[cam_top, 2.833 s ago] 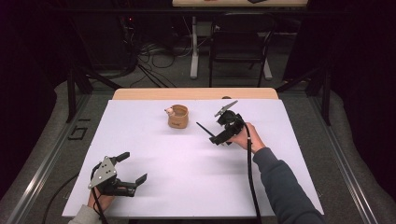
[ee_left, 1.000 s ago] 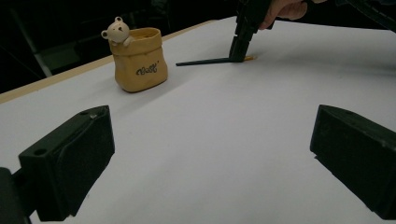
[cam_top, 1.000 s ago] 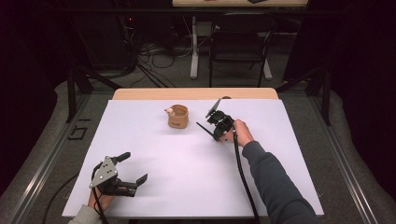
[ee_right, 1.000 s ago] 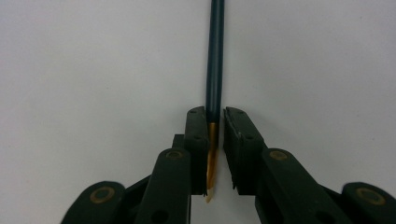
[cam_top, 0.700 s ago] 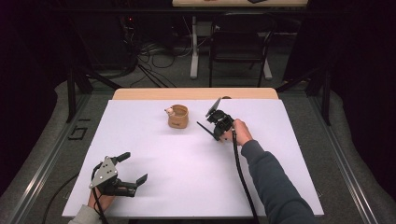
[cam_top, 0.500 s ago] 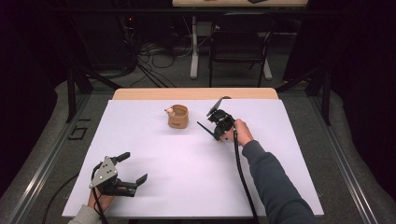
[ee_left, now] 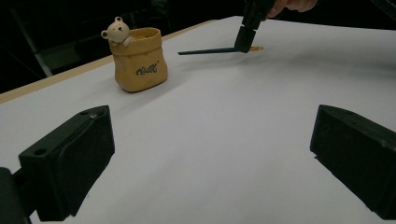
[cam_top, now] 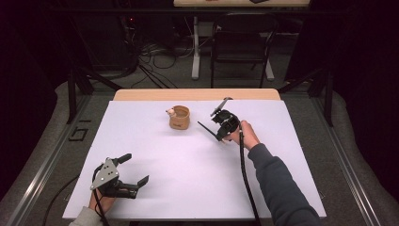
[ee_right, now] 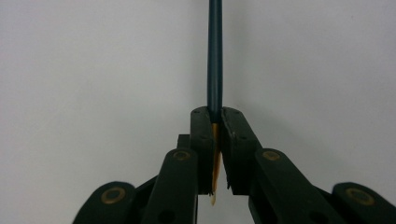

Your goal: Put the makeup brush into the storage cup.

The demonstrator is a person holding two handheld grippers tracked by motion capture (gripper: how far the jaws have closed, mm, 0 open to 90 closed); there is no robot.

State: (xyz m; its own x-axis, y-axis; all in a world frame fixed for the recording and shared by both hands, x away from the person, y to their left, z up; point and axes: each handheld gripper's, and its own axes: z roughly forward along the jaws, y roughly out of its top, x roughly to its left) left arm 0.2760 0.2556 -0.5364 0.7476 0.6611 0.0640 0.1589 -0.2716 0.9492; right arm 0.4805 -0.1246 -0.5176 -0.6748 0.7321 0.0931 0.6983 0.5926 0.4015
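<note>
Pencil (ee_right: 215, 56) clamped in right hand-held gripper (ee_right: 215, 140)

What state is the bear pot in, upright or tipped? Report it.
Upright. The bear pot stands on its base on the white table, mouth upward, bear figure at the rim; its inside is hidden.

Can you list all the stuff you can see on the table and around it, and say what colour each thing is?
Pencil: one, dark blue with a bare wood tip, clamped in the right tool and held just above the sheet, right of the pot.
Pot: one, tan, sack-shaped with a little bear on its rim, far middle of the table.
Sheet: one, white, covering the table.
Chair: one, dark, behind the table.
Left tool: black, jaws wide apart, near left corner.
Right tool: black, shut on the pencil.
</note>
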